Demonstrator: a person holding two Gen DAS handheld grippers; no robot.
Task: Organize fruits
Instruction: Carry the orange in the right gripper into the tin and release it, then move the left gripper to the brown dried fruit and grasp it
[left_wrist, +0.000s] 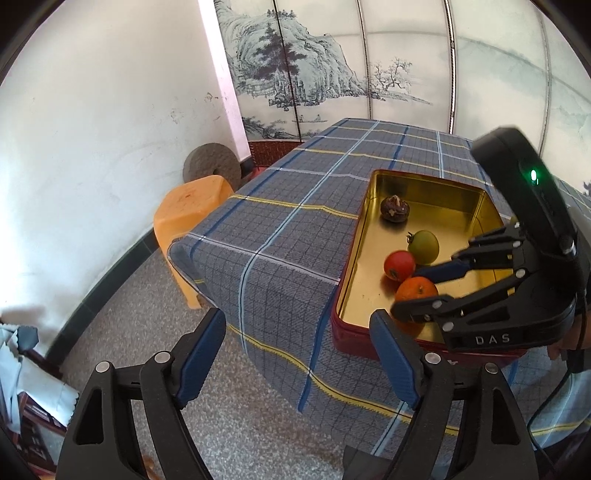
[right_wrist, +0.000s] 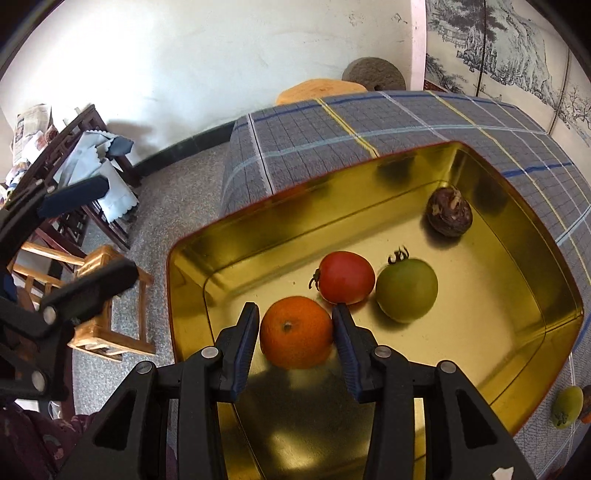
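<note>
Gold tin (right_wrist: 546, 258) on checked cloth (right_wrist: 314, 136), holding orange (right_wrist: 295, 332), red tomato (right_wrist: 345, 277), green tomato (right_wrist: 406, 290), brown fruit (right_wrist: 448, 212). Right gripper (right_wrist: 295, 328) around orange, pads touching both sides. Left gripper (left_wrist: 299, 354) spread wide, holding nothing, off table edge over floor.

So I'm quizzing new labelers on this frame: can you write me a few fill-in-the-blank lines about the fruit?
The gold-lined metal tin holds ____ fruits.
The right claw brackets the round ____ fruit.
The red tomato lies between that fruit and the ____ tomato.
The left claw holds ____.

Missing words: four; orange; green; nothing
</note>
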